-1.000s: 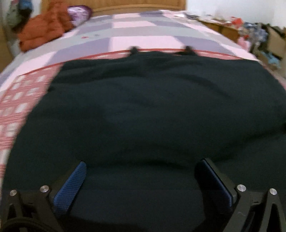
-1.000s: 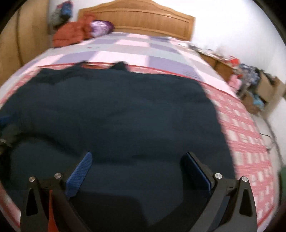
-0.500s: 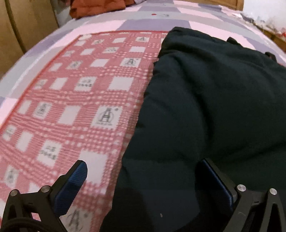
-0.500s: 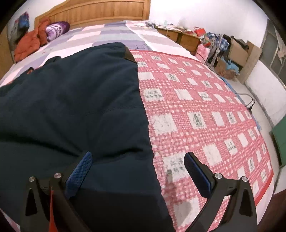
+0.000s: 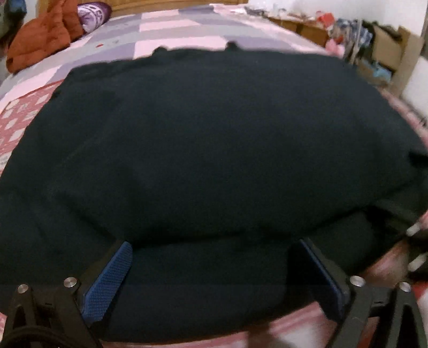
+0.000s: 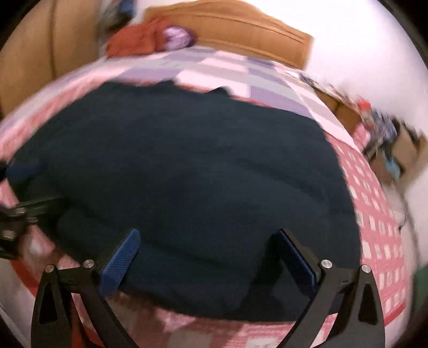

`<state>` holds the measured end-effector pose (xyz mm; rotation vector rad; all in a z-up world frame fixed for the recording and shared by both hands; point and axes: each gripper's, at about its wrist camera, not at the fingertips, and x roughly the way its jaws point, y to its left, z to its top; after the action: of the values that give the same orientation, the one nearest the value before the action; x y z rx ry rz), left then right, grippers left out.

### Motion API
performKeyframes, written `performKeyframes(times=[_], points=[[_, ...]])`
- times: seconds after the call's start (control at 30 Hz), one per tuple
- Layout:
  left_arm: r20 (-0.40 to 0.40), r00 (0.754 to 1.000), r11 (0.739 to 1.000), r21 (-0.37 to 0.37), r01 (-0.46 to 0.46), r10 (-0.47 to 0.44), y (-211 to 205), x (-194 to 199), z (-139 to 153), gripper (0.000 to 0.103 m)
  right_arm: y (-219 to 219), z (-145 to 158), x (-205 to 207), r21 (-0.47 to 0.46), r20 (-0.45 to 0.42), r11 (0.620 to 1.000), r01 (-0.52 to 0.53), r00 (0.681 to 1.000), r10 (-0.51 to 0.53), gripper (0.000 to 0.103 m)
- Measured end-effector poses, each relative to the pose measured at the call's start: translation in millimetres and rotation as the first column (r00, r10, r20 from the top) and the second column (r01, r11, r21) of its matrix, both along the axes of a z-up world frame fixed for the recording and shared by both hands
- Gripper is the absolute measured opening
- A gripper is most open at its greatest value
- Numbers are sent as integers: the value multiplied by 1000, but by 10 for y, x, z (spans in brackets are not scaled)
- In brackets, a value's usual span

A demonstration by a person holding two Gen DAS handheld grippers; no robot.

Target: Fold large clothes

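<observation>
A large dark navy garment (image 5: 214, 150) lies spread flat on the bed and fills most of both views (image 6: 192, 182). My left gripper (image 5: 214, 257) is open, its blue pads just above the garment's near edge. My right gripper (image 6: 208, 249) is open too, also over the near edge, further right. The left gripper's frame (image 6: 16, 219) shows at the left edge of the right wrist view, and the right gripper's frame (image 5: 414, 241) shows at the right edge of the left wrist view. Both views are blurred.
The bed has a pink-and-red checked cover (image 6: 374, 214) and a grey-and-pink quilt (image 5: 174, 26). An orange garment (image 5: 37, 34) and a purple pillow (image 5: 92, 10) lie by the wooden headboard (image 6: 240, 29). Cluttered boxes (image 5: 382, 48) stand at the right.
Half a second ago each view looked along one side edge of the garment. Both now face its middle from the near edge. Both grippers stay open and empty.
</observation>
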<state>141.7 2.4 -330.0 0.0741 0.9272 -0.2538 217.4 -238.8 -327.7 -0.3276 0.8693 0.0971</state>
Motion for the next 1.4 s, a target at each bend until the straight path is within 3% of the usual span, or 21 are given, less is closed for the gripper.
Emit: performKeyframes(times=[0.07, 0.13, 0.17, 0.23, 0.33, 0.4, 0.43, 0.53, 0.6, 0.67, 0.77, 0.9, 0.97, 1.03, 1.13, 1.27, 1.33, 1.4], points=[[5, 1000, 1000, 6, -10, 10, 224, 11, -47, 103, -292, -74, 10, 6, -9, 998, 68, 998, -67, 103], [8, 998, 994, 91, -62, 61, 528, 21, -93, 103, -838, -148, -17, 26, -37, 982, 187, 982, -186, 103], [0, 996, 992, 93, -88, 88, 668, 41, -106, 103, -1005, -161, -43, 27, -48, 974, 223, 974, -222, 103], [-14, 989, 982, 118, -148, 150, 995, 52, -125, 103, -1348, -197, -109, -8, -75, 959, 282, 956, -282, 103], [-29, 987, 978, 143, -151, 156, 1113, 63, -90, 103, -1708, -217, -205, -48, -123, 931, 363, 923, -366, 103], [-46, 983, 977, 126, -172, 179, 1106, 94, -4, 100, -1828, -155, -265, -28, -134, 900, 436, 890, -436, 103], [-41, 983, 981, 76, -178, 181, 1094, 103, 87, 98, -1833, -79, -293, -22, -122, 895, 446, 887, -445, 102], [36, 986, 987, -34, -158, 160, 851, 207, 372, 98, -1548, 175, -266, 10, -22, 923, 384, 923, -383, 102], [51, 992, 990, -87, -113, 118, 638, 437, 464, 98, -1138, 342, -26, 36, 46, 963, 267, 962, -269, 102], [42, 995, 988, -126, -86, 92, 435, 695, 484, 98, -745, 433, 369, 57, 54, 987, 149, 987, -152, 102], [16, 998, 986, -159, -57, 60, 150, 1266, 432, 98, -261, 479, 948, 121, 39, 992, 23, 999, -28, 102], [-40, 994, 984, -139, -107, 103, 9, 1922, 289, 98, 113, 359, 1707, 135, -9, 991, 8, 1000, -7, 102], [-62, 991, 988, -96, -123, 117, 30, 2151, 210, 98, 71, 165, 2063, 106, -84, 993, 47, 996, -39, 102], [-67, 992, 995, -1, -103, 103, 84, 2330, 123, 102, -48, 144, 2252, 87, -93, 993, 73, 994, -65, 102], [-61, 991, 992, 63, -112, 116, 311, 2511, 57, 103, -557, 49, 2460, 34, -102, 988, 148, 984, -144, 102], [-69, 970, 972, 34, -233, 235, 917, 2578, -26, 103, -1369, 46, 2525, 15, -88, 954, 301, 950, -298, 102], [-87, 954, 956, -30, -291, 288, 1229, 2583, -90, 103, -1651, 31, 2455, 122, -117, 939, 322, 944, -309, 102], [-92, 958, 959, -45, -278, 273, 1274, 2561, -137, 103, -1639, 16, 2415, 97, -94, 950, 298, 953, -290, 102]])
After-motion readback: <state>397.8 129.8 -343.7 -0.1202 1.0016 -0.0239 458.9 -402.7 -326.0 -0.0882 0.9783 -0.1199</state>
